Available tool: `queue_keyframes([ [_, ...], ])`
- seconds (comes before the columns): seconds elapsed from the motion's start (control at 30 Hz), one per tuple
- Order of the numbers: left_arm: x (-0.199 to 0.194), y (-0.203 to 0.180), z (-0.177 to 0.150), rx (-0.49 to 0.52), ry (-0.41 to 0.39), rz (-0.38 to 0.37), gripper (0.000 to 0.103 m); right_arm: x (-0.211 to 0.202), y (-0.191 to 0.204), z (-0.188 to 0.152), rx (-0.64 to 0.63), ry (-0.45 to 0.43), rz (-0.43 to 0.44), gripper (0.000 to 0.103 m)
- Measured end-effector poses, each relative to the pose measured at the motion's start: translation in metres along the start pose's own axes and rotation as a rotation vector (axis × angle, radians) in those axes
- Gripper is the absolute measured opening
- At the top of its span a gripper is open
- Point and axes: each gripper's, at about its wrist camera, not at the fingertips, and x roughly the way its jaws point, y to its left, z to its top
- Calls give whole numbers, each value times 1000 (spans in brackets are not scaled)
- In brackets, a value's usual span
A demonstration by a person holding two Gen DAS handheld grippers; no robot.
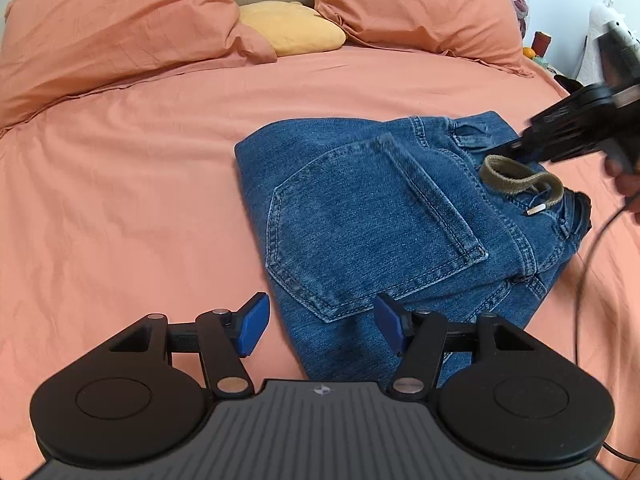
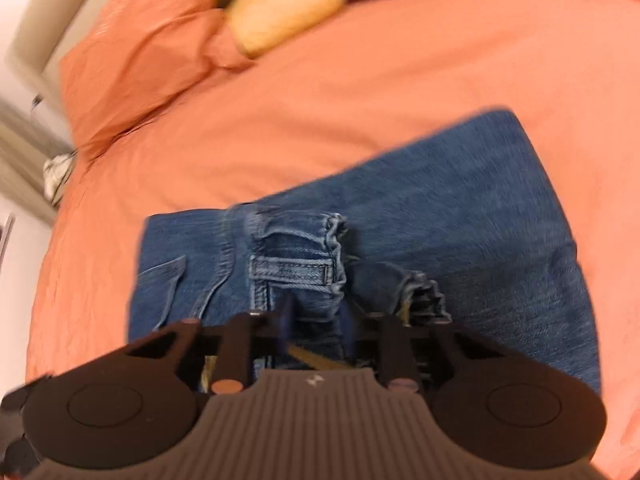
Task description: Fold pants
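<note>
Both grippers flank the jeans point(image 1: 360, 216) — left gripper point(image 1: 320, 324) wide open, empty, lower centre; right gripper point(image 2: 316, 320) nearly closed at the waistband, grip unclear.

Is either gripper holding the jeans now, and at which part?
The left gripper is open and holds nothing. The right gripper sits at the waistband of the jeans, fingers nearly closed, but blur hides whether it grips.

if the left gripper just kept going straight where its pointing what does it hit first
Most likely the folded jeans: the left gripper is open, with their near edge between its fingers. Its height above them is unclear.
</note>
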Motion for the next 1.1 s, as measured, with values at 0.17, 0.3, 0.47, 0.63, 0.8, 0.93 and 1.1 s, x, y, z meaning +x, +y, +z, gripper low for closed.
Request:
queue_keyframes([
  [0.17, -1, 0, 5, -32, -19, -31, 65, -72, 30, 1, -84, -79, 65, 0],
  [0.3, -2, -7, 13, -41, -34, -55, 52, -94, 13, -3, -31, -83, 10, 0],
  [0.47, 9, -20, 28, -56, -22, -47, 38, -52, -33, -25, 94, -25, -37, 0],
  [0.63, 28, -30, 36, -42, 26, -32, 34, -29, -47, -35, 122, -44, -61, 20],
  [0.8, 30, -32, 39, -28, 27, -36, 34, -22, -58, -25, 189, -49, 42, 37],
  [0.93, 31, -26, 40, -49, 29, -30, 34, 1, -69, -19, 223, -28, 70, 46],
  [1.1, 29, -13, 39, -79, 33, -23, 34, 8, -82, -23, 316, -24, 189, 20],
])
